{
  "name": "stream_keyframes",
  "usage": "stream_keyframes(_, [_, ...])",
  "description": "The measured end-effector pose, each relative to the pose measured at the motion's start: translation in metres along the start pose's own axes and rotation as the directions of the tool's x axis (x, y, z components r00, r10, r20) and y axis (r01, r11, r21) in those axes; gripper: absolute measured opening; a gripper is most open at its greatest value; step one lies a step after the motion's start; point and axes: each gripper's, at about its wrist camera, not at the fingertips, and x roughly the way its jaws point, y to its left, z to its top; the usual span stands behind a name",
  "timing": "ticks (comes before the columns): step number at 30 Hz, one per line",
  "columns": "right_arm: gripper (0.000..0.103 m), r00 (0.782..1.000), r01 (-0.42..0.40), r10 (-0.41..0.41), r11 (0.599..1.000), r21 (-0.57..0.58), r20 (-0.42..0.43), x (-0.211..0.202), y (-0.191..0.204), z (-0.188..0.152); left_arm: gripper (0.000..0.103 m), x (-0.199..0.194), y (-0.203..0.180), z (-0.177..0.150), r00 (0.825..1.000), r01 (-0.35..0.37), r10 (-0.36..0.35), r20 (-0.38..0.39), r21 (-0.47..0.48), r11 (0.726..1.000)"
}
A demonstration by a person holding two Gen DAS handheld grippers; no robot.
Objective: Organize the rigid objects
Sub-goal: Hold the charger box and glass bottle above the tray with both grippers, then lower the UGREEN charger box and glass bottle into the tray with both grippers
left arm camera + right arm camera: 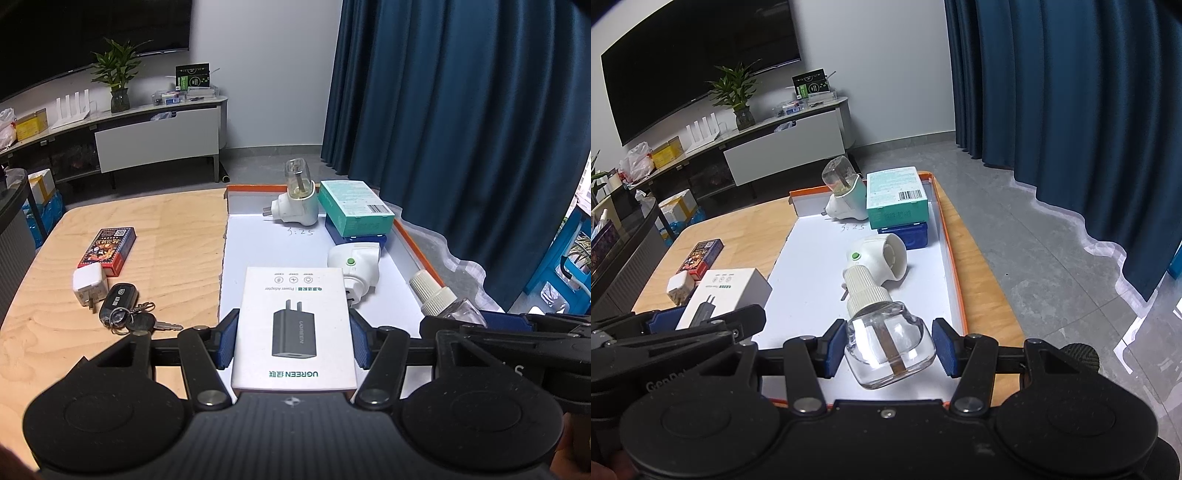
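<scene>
My left gripper (293, 338) is shut on a white UGREEN power adapter box (295, 325), held over the near left part of the white tray (258, 243) with an orange rim. My right gripper (890, 345) has its blue pads on both sides of a clear glass refill bottle (890, 343) with a ribbed white cap; the left pad touches it and a small gap shows on the right. The bottle also shows in the left wrist view (443, 299). In the tray lie a white plug-in heater (879, 258), another heater with a bottle (844, 192) and a teal box (897, 197) on a blue box (912, 234).
On the wooden table (177, 229) left of the tray lie a red card box (109, 249), a white charger cube (88, 284) and a car key with a key ring (125, 306). A blue curtain (1071, 110) hangs to the right. A TV cabinet (147, 136) stands behind.
</scene>
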Motion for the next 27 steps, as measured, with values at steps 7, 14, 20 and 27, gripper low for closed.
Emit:
stream_keyframes(7, [0.062,1.0,0.0,0.0,1.0,0.0,-0.001,0.0004,0.0001,-0.0006,0.059,0.0004,0.0013,0.0003,1.0,-0.002,0.002,-0.001,-0.007,1.0])
stream_keyframes(14, [0.062,1.0,0.001,-0.001,1.0,-0.001,-0.002,0.0014,0.0003,-0.0018,0.059,0.0016,0.0004,0.0,1.0,-0.003,0.003,-0.003,-0.007,1.0])
stream_keyframes(20, [0.062,1.0,0.002,-0.002,1.0,0.0,-0.004,0.0024,0.001,-0.0035,0.059,0.002,0.001,-0.0003,1.0,-0.002,0.001,-0.005,-0.01,1.0])
stream_keyframes(27, [0.062,1.0,0.002,-0.002,1.0,-0.001,-0.008,0.004,0.001,-0.0042,0.059,0.0022,0.0013,-0.0007,1.0,-0.001,0.001,-0.005,-0.012,1.0])
